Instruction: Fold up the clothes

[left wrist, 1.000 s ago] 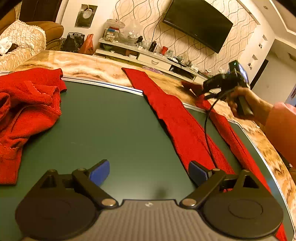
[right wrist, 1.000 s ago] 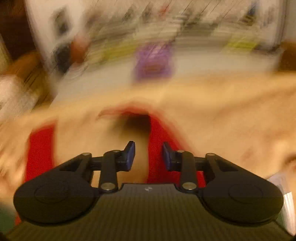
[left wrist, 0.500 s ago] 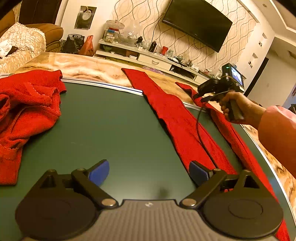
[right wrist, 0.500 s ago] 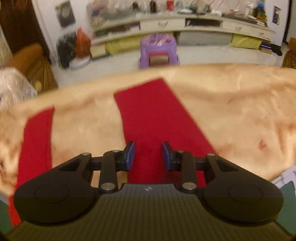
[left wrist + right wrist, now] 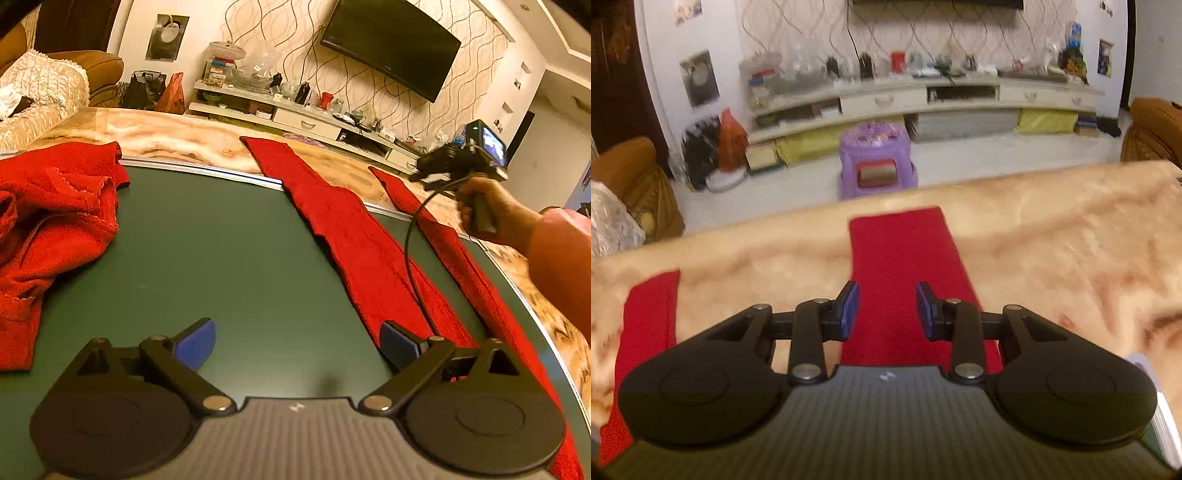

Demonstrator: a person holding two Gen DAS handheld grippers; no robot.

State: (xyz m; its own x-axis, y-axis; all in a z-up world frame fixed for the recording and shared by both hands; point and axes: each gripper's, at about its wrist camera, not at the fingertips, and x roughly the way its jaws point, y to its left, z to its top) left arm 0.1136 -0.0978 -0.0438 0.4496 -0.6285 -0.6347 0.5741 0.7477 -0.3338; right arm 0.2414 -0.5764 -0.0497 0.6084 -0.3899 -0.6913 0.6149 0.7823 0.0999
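Observation:
Red trousers lie across the dark green mat [image 5: 221, 240], their two legs reaching over the marble-patterned table edge. The left leg [image 5: 351, 229] and the right leg [image 5: 476, 273] both lie flat. A crumpled red garment [image 5: 55, 221] sits at the mat's left. My left gripper [image 5: 297, 345] hovers open over bare mat, its right pad beside the left leg's edge. My right gripper [image 5: 886, 310] hangs above the end of the right leg [image 5: 901, 251], open, with nothing between its pads. A hand [image 5: 491, 206] holds it.
A black cable [image 5: 410, 240] hangs from the right gripper over the trousers. A metal strip [image 5: 207, 171] borders the mat, and the marble table rim [image 5: 1052, 240] lies beyond. On the floor past it stand a purple stool [image 5: 875, 162] and a TV cabinet [image 5: 886, 99]. A sofa [image 5: 48, 85] is far left.
The right leg's end, raised near the right gripper a second ago, now lies flat. The right gripper has drawn back to the right and upward. The left gripper has not moved.

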